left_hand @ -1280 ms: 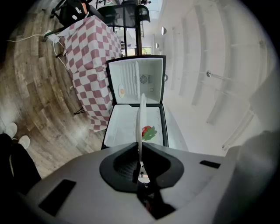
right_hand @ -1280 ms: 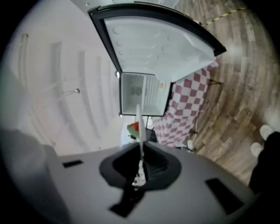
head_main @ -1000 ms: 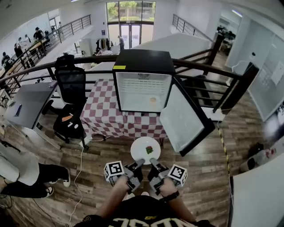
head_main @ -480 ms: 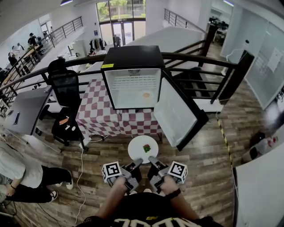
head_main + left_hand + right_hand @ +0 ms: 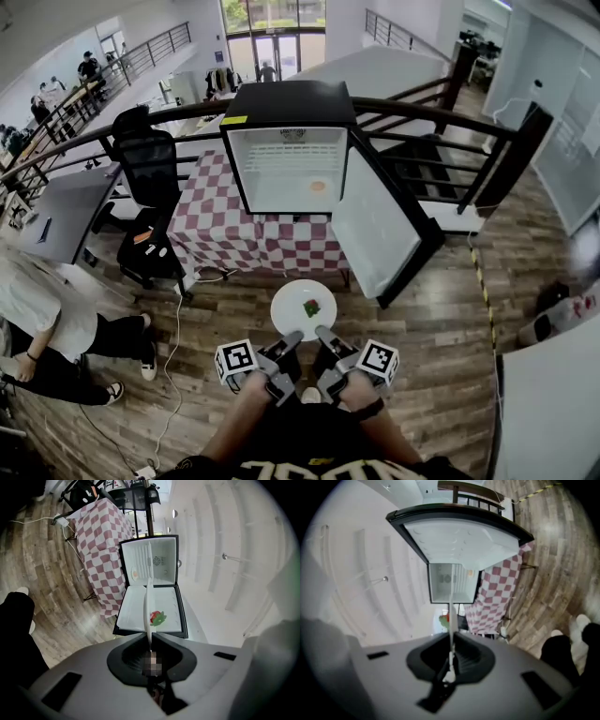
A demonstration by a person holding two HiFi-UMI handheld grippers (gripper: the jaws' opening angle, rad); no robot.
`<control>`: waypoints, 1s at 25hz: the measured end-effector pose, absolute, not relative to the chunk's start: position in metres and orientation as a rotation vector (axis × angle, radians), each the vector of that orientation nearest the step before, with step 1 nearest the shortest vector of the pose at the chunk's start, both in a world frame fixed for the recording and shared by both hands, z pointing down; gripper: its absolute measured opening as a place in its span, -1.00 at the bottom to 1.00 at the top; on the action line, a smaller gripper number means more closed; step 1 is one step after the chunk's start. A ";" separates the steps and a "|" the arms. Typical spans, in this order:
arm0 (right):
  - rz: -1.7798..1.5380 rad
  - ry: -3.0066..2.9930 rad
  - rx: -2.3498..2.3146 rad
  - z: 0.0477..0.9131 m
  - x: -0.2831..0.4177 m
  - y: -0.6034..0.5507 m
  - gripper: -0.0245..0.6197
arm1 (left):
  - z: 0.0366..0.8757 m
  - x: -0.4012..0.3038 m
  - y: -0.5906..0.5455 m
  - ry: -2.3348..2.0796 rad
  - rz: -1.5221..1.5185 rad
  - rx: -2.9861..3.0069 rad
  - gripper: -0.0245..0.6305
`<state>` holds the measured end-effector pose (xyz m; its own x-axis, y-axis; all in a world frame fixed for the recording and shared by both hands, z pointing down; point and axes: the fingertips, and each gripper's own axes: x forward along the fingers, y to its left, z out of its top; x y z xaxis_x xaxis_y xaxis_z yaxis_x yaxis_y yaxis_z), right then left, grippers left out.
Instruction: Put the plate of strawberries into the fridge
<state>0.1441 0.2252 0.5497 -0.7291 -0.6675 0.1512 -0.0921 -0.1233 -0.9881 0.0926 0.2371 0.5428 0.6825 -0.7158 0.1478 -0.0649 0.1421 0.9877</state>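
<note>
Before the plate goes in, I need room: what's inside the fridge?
The fridge holds a wire shelf near the top and one small orange item low down. Above the shelf is too small to tell.

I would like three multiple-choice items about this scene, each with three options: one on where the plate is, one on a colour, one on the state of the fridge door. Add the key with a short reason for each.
1. Where is the plate relative to the fridge?
A. Inside it
B. In front of it, held by its rim in the left gripper and the right gripper
C. On top of it

2. Which colours has the tablecloth under the fridge?
A. Red and white
B. Blue and yellow
C. Plain green

3. How is the fridge door?
A. Shut
B. Taken off
C. Open

Key: 1 B, both gripper views show jaws closed on the rim, with the fridge ahead; 2 A, the checks are red and white; 3 C, the door stands swung out and the white inside shows.
</note>
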 end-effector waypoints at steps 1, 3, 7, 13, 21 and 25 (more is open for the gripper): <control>-1.910 1.750 -0.835 0.550 0.143 0.226 -0.82 | 0.543 0.091 0.238 -0.724 -0.536 1.365 -0.79; -1.920 1.752 -0.822 0.551 0.140 0.229 -0.82 | 0.544 0.089 0.241 -0.733 -0.543 1.360 -0.79; -1.924 1.747 -0.812 0.554 0.139 0.226 -0.82 | 0.548 0.087 0.239 -0.738 -0.548 1.346 -0.79; -1.927 1.725 -0.806 0.558 0.128 0.212 -0.82 | 0.550 0.077 0.225 -0.735 -0.540 1.343 -0.79; -1.901 1.720 -0.827 0.558 0.116 0.177 -0.82 | 0.551 0.064 0.190 -0.709 -0.545 1.334 -0.79; -1.884 1.723 -0.833 0.553 0.109 0.153 -0.82 | 0.546 0.057 0.164 -0.700 -0.549 1.348 -0.80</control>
<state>0.1094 0.1533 0.5534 -0.7151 -0.6867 0.1308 -0.0688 -0.1170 -0.9907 0.0574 0.1638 0.5460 0.6829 -0.7176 0.1367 -0.0385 0.1515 0.9877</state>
